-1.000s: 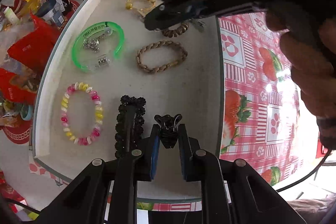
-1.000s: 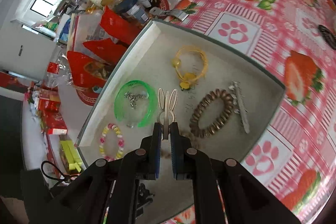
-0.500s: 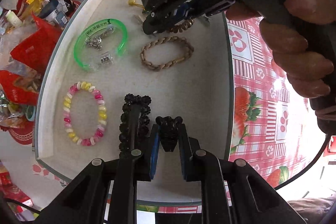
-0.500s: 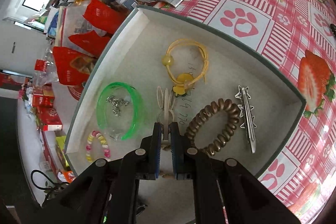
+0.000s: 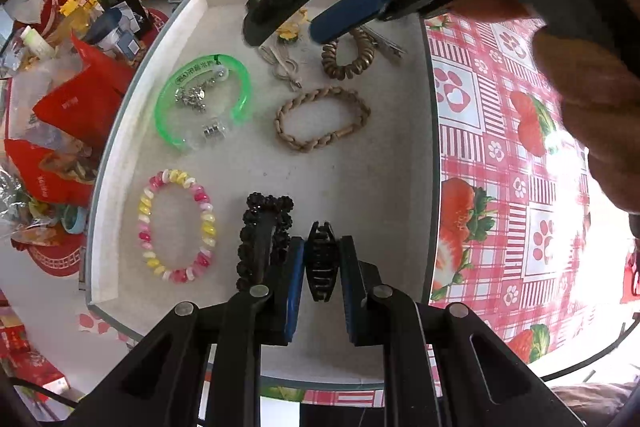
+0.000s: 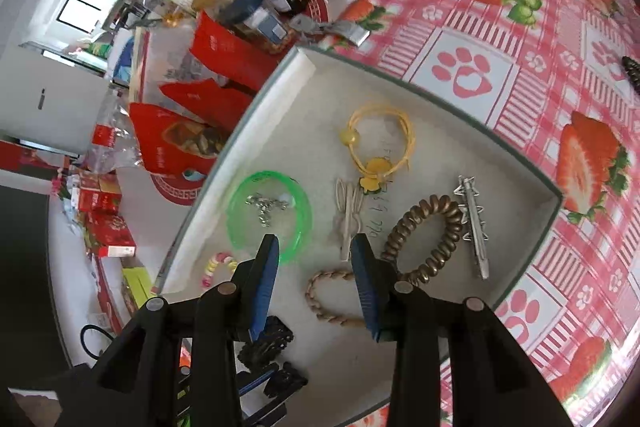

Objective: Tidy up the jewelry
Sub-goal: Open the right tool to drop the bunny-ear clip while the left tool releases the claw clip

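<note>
You have one tray (image 5: 432, 155) on the strawberry tablecloth (image 5: 520, 187), and everything sorted so far lies in it: one green bangle (image 5: 240, 95) with a small silver chain (image 5: 192, 97) inside its ring, one braided tan bracelet (image 5: 320, 119), one pink-and-yellow bead bracelet (image 5: 178, 225), one bronze coil hair tie (image 6: 434, 239), one yellow cord bracelet (image 6: 382, 139), one black beaded hair clip (image 5: 262, 235), one silver spiked clip (image 6: 474, 227) and one pale bunny-ear clip (image 6: 348, 213). Your right gripper (image 6: 316, 267) hangs just above the bunny-ear clip with its jaws opening; the pads stand clear on either side and nothing is pressed between them, the clip lying flat on the tray floor beside the coil hair tie. Your left gripper (image 5: 320, 267) has its jaws nearly closed and clamped on one small black claw clip (image 5: 321, 261), held upright over the near end of the tray, just beside the black beaded hair clip
</note>
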`<state>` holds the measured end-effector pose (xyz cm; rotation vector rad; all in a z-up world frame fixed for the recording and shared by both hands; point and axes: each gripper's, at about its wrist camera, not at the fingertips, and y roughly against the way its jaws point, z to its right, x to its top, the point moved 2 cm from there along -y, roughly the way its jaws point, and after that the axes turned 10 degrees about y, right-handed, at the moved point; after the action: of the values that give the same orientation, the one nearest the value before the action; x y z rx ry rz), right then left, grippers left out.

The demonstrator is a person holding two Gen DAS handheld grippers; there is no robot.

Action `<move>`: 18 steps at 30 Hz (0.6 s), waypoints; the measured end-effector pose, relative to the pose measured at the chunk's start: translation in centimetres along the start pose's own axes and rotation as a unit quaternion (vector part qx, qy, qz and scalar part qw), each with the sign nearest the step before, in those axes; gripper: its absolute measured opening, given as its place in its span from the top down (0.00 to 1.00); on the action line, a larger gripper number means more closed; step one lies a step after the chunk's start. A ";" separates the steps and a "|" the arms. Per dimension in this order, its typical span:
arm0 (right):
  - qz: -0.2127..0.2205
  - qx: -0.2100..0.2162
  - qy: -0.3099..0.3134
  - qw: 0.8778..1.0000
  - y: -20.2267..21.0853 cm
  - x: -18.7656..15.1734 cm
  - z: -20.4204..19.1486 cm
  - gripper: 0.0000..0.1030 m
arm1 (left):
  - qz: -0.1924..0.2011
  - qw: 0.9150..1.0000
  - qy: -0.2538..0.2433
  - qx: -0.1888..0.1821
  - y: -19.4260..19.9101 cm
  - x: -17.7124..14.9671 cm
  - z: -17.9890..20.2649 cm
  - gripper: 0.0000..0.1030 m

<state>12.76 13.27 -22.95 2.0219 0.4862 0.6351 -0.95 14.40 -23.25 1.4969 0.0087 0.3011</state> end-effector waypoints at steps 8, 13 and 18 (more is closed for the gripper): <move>0.028 -0.017 -0.029 0.999 3.1 -1.6 0.7 0.59 | -0.006 1.000 0.006 0.005 -0.2 -0.2 -0.8 0.77; 0.030 -0.049 -0.044 0.997 4.8 -4.1 2.0 0.59 | -0.009 1.000 0.009 0.008 -0.5 -0.4 -1.0 0.77; 0.024 -0.071 -0.066 0.995 5.6 -7.1 2.9 0.59 | -0.015 1.000 0.012 0.015 -1.2 -0.2 -1.1 0.77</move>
<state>9.38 4.59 -21.02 1.9311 0.3051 0.5447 -1.10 15.36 -24.56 1.5218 0.0549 0.2953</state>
